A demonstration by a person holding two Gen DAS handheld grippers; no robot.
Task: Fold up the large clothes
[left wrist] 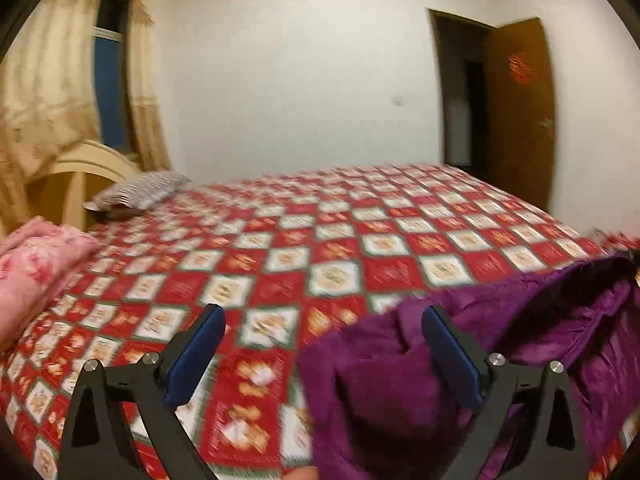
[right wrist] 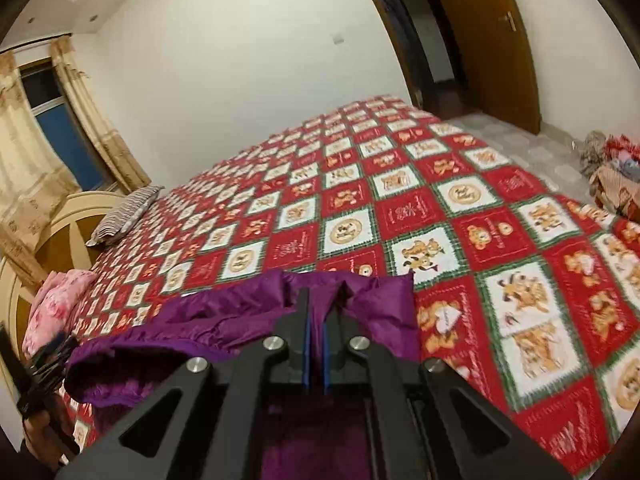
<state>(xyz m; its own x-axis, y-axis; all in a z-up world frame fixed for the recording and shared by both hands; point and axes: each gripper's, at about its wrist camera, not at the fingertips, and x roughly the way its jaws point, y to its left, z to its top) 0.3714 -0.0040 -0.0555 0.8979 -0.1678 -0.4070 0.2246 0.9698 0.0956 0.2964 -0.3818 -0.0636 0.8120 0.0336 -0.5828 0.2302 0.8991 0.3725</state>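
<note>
A purple padded garment (left wrist: 380,380) lies crumpled at the near edge of a bed covered in a red and white patchwork quilt (left wrist: 320,220). My left gripper (left wrist: 322,314) stands wide open just above the quilt. The garment's edge reaches in between its jaws and lies against the right finger (left wrist: 452,356), and the pads do not press on it. In the right wrist view my right gripper (right wrist: 323,296) is shut on a fold of the purple garment (right wrist: 224,312), which bunches around both fingers and trails off to the left over the quilt (right wrist: 440,208).
A pink folded blanket (left wrist: 32,264) and a striped pillow (left wrist: 140,190) lie by the wooden headboard (left wrist: 80,168) on the left. A brown door (left wrist: 520,112) stands open in the far wall. A heap of cloth (right wrist: 612,176) sits on the floor to the right of the bed.
</note>
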